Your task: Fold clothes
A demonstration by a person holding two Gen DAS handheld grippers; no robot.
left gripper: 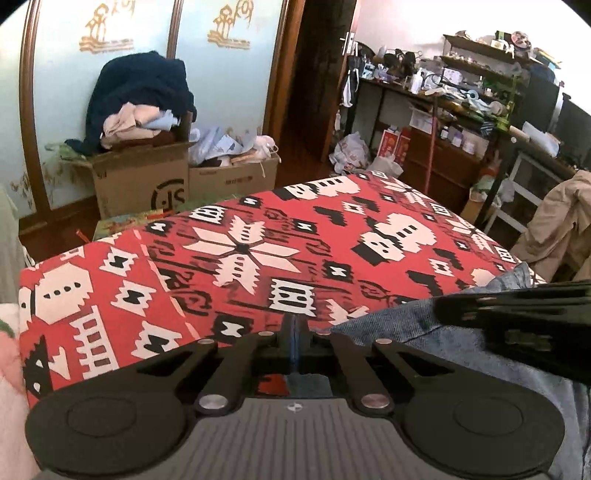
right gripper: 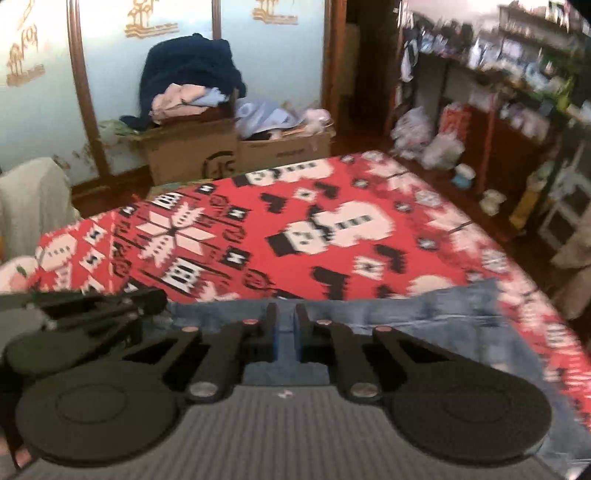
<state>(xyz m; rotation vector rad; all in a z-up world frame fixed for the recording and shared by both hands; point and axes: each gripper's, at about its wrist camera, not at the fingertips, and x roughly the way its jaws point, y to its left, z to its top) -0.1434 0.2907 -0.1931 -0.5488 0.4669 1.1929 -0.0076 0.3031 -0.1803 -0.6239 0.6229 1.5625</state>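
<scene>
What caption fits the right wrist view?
Right tongs nearly shut over blue denim garment on red patterned blanket.

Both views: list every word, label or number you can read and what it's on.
"JS" in a partial ring: logo on the left cardboard box.
Small print on the right box: too small to read.
Gold signs on the blue wall panels: ornamental, not legible.
Red cartons and shelf labels: too blurred.

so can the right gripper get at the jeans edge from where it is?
Probably yes: the right gripper sits right over the jeans, denim between its nearly closed fingers. Nothing blocks it; the left gripper stays off to the side.
</scene>
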